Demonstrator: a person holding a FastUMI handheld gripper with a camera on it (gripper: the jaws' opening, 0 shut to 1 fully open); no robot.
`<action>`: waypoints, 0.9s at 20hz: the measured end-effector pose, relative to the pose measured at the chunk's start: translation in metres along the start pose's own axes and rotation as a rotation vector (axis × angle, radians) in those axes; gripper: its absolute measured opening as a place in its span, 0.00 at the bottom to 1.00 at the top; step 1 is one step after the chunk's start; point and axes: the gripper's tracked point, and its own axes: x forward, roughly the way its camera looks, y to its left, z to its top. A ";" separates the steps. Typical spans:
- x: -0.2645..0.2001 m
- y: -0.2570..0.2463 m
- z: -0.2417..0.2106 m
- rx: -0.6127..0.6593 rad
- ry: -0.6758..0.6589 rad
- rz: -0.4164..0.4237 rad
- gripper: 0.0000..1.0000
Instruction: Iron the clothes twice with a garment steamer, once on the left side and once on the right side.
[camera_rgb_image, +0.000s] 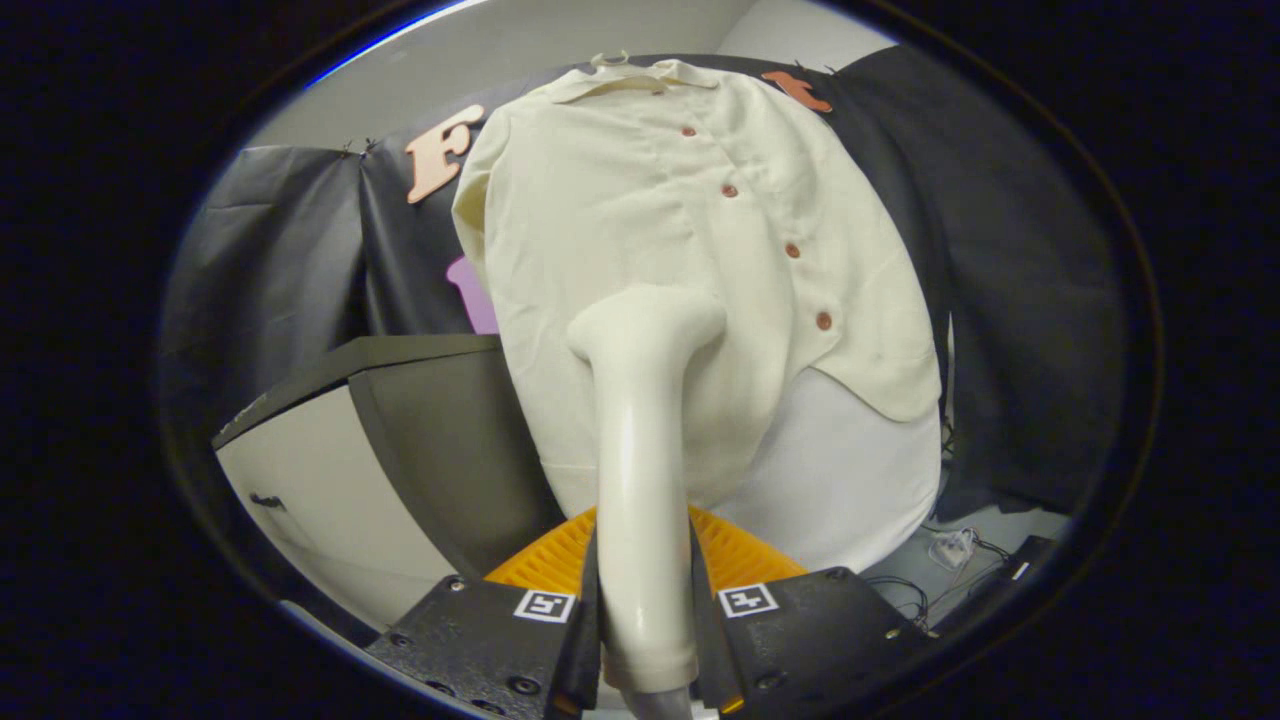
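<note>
One gripper (645, 640) carried the whole scene, and we read it from left to right. Furthest left, a pale cabinet (320, 500) with a dark top stood against the black cloth wall (270, 240), well apart from the work; we judged it played no part in the step. Next came the cream shirt (680, 250), hung by its collar from a hanger at the top so that its front faced the tool flat and open, its row of brown buttons (760, 220) running down toward the right-hand hem. We held the garment steamer (640, 440) by its handle, both fingers pressed against it on either side, so that the gripper was closed firmly on the tool and not spread wide. The steamer's head lay against the lower front of the shirt, to the left of the button line; we judged that this placement suited a pass over one half of the garment, though which of the two passes it belonged to we could not tell. An orange ribbed piece (740, 555) showed just beyond the fingers. To the right, below the shirt's hem, a pale board (850, 470) backed the cloth, presumably to give the head something to press against. Furthest right, cables (950, 550) lay on the floor.
</note>
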 end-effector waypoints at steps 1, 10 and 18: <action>-0.002 -0.002 -0.005 0.000 0.012 -0.003 0.38; -0.023 -0.008 -0.024 -0.007 0.062 -0.011 0.38; -0.060 0.001 0.004 0.002 0.032 0.014 0.37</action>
